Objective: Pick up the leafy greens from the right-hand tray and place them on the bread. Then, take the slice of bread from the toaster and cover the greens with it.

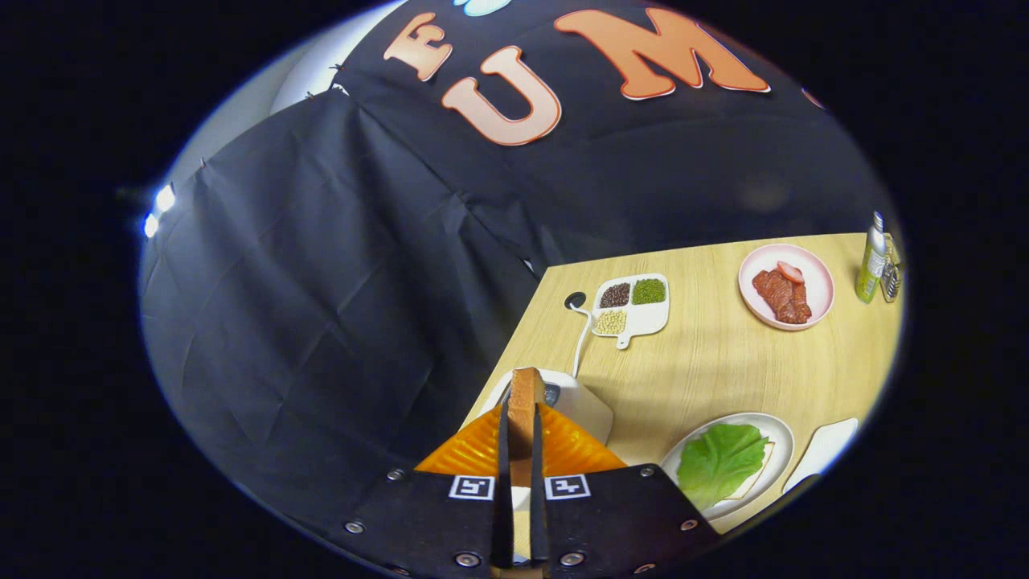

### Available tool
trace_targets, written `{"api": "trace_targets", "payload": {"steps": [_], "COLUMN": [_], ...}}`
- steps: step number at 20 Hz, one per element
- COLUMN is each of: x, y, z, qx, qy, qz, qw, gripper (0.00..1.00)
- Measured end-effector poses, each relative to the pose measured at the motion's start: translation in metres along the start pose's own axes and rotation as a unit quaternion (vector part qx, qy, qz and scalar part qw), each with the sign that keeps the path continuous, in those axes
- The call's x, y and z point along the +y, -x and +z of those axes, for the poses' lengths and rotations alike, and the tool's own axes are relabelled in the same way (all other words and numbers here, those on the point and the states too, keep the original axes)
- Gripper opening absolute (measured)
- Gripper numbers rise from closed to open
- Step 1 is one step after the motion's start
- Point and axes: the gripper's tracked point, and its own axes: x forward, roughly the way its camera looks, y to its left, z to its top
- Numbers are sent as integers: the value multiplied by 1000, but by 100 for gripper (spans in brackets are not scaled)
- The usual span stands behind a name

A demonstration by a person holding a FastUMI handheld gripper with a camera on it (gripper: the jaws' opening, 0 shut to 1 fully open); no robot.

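Note:
My gripper (521,426) is shut on a slice of bread (524,398), held edge-on and upright between both fingers. The slice is lifted above the white toaster (587,406), which sits just beyond the fingers with its slot visible beside the bread. To the right of the fingers, a green lettuce leaf (719,460) lies on a bread slice (760,474) whose pale edge peeks out beneath it, on a white oval plate (781,438).
A white cord (580,338) runs from the toaster to a table hole. Beyond stand a divided white dish of beans (629,304), a pink plate with meat (786,285) and small bottles (872,259). A white tray corner (828,446) lies right of the oval plate. The wooden table's left edge is close.

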Motion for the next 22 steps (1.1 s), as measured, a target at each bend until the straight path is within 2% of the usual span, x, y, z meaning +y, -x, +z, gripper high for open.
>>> {"api": "trace_targets", "payload": {"steps": [8, 16, 19, 22], "x": [-64, -120, -149, -167], "y": [35, 49, 43, 42], "z": [-14, -47, -66, -80], "qx": [-16, -17, -20, -20], "qy": [-42, -58, -63, -82], "qz": [-2, -18, -41, -42], "qw": [999, 998, 997, 996], "gripper": [8, 8, 8, 9]}}
